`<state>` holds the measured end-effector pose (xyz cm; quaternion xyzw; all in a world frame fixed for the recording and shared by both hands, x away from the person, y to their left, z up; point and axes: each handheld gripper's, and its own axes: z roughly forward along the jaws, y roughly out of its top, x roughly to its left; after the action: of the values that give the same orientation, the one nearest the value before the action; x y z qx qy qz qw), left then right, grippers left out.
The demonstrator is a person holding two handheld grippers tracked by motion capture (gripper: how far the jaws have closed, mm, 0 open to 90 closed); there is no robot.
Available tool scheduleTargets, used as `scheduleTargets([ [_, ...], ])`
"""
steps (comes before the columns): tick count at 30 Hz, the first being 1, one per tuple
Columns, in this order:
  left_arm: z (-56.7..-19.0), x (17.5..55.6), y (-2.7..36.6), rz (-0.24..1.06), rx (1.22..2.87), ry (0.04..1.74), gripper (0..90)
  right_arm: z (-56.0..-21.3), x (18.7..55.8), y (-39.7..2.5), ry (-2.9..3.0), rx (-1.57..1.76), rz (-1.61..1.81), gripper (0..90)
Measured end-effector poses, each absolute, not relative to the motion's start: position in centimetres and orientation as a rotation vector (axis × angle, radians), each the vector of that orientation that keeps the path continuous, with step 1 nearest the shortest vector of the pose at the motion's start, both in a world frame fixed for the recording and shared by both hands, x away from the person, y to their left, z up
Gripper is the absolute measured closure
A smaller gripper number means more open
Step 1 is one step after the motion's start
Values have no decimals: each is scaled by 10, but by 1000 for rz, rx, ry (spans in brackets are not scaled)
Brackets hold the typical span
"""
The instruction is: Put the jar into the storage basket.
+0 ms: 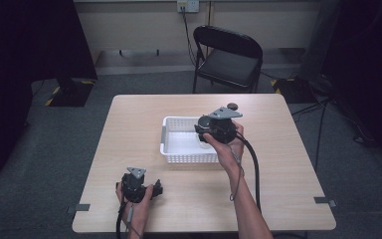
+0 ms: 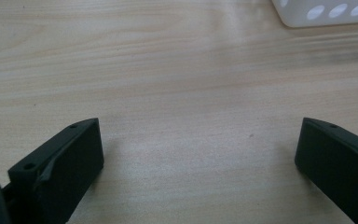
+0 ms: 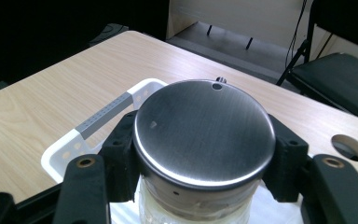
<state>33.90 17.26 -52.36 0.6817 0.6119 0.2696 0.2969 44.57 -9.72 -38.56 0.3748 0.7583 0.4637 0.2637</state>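
A jar with a brushed metal lid (image 3: 204, 130) and a pale translucent body sits between the jaws of my right gripper (image 3: 204, 144), which is shut on it just under the lid. In the high view the right gripper (image 1: 205, 132) holds the jar (image 1: 205, 143) over the right part of a white perforated basket (image 1: 171, 149). My left gripper (image 1: 155, 190) rests low on the table near the front left. Its jaws stand wide apart, and the left gripper (image 2: 198, 140) has only bare wood between them.
The wooden table (image 1: 278, 164) has a round cable hole (image 3: 349, 147) behind the basket. The basket's corner (image 2: 326, 11) lies ahead of the left gripper. A black folding chair (image 1: 229, 55) stands beyond the far edge, with cables on the floor at the right.
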Motion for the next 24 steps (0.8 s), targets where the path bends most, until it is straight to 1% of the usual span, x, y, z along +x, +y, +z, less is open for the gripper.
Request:
scheduleTargets([
  [8,-524,339,173,716,1812,1627,4,-401,458,-93,2040,1027,1260,397],
  [17,-524,339,173,716,1812,1626,4,-430,468,-90,2068,1066,1233,397],
  [24,-524,339,173,716,1812,1626,3,-440,474,-90,2077,1089,1228,397],
])
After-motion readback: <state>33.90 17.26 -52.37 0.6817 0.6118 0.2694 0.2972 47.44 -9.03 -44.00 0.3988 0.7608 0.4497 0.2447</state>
